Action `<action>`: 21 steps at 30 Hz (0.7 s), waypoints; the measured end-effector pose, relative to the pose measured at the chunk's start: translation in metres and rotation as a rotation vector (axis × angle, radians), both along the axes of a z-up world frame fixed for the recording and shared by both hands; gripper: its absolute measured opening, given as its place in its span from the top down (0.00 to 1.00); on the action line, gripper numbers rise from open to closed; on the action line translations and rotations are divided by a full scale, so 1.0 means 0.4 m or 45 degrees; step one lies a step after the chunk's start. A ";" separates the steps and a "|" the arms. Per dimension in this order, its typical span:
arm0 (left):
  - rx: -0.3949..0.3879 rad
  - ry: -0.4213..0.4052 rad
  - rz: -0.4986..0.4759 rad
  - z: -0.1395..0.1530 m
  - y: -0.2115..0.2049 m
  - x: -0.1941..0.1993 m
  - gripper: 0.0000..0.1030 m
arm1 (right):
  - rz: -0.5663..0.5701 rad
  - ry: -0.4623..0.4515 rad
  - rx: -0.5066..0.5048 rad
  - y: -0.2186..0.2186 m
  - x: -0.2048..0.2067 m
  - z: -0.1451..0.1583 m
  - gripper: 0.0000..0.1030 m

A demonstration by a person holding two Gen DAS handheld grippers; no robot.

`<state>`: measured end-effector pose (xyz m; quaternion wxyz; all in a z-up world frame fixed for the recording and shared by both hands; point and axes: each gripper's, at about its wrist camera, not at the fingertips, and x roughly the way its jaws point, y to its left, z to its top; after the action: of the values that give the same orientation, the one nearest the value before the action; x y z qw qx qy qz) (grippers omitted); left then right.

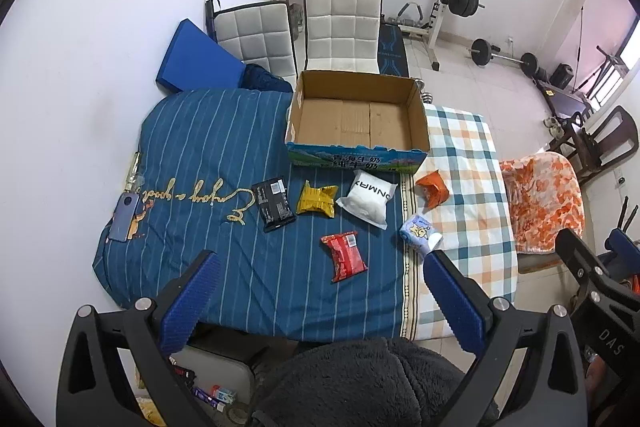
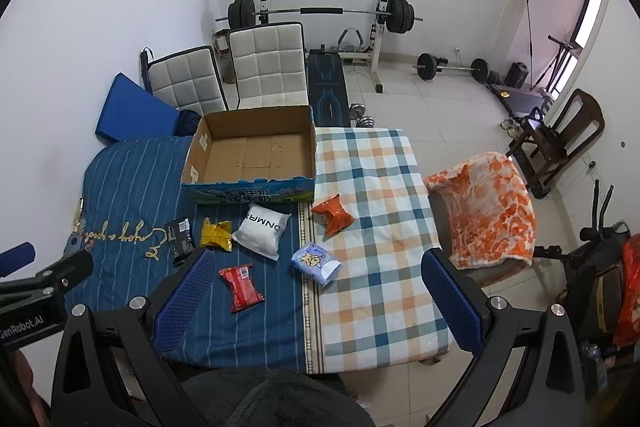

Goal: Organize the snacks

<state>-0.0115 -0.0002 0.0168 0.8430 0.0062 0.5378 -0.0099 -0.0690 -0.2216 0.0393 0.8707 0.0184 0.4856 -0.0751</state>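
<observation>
Dark fleece (image 1: 360, 379) is filling the bottom of both views, nearest the lens. Left gripper (image 1: 320, 291) is hanging with jaws wide apart, holding nothing; right gripper (image 2: 316, 295) is doing the same, both hovering above the near edge of the bed (image 1: 224, 267).

Task looks unstarted: box (image 1: 356, 147) is sitting empty at the far side, bare cardboard floor showing. All six snacks are lying loose in front of it. Red pack (image 1: 345, 257) is nearest the grippers, pale blue pack (image 1: 419, 233) just right of it on the seam with the plaid sheet (image 2: 380, 267). Farther back, black pack (image 1: 275, 203), yellow pack (image 1: 317, 199) and white pack (image 1: 369, 197) are lining up near the box front; orange pack (image 1: 433, 190) is resting on the plaid. Everything is left to move, judging by this.

Box lettering is reading upside down, pack labels too small to read. Floor clutter below the left gripper is too cut off to identify. Phone-like object (image 1: 125, 211) by the bed's left edge is unclear.
</observation>
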 end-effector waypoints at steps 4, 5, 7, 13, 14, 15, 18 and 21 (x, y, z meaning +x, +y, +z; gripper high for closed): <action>0.002 -0.001 -0.021 -0.006 -0.013 0.002 0.00 | 0.001 -0.006 -0.005 0.001 -0.003 0.001 0.00; 0.002 -0.002 -0.023 -0.006 -0.015 0.004 0.00 | -0.001 -0.007 -0.009 -0.002 -0.003 0.001 0.00; -0.002 -0.008 -0.019 -0.003 -0.015 0.004 0.00 | -0.004 -0.013 -0.009 -0.005 -0.004 0.000 0.00; 0.009 -0.022 -0.013 -0.007 -0.017 0.003 0.00 | -0.009 -0.025 -0.016 -0.003 -0.007 0.001 0.00; 0.011 -0.019 -0.012 -0.010 -0.016 0.003 0.00 | -0.013 -0.027 -0.016 -0.008 -0.008 0.003 0.00; 0.007 -0.018 -0.011 -0.011 -0.013 0.003 0.00 | -0.016 -0.027 -0.018 -0.010 -0.009 0.004 0.00; -0.001 -0.018 -0.003 -0.012 -0.008 -0.001 0.00 | -0.025 -0.031 -0.022 -0.019 -0.014 0.006 0.00; -0.004 -0.021 -0.001 -0.010 -0.004 -0.002 0.00 | -0.021 -0.031 -0.020 -0.022 -0.015 0.006 0.00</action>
<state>-0.0121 -0.0018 0.0126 0.8474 0.0050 0.5307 -0.0112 -0.0752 -0.2303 0.0416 0.8761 0.0165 0.4741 -0.0859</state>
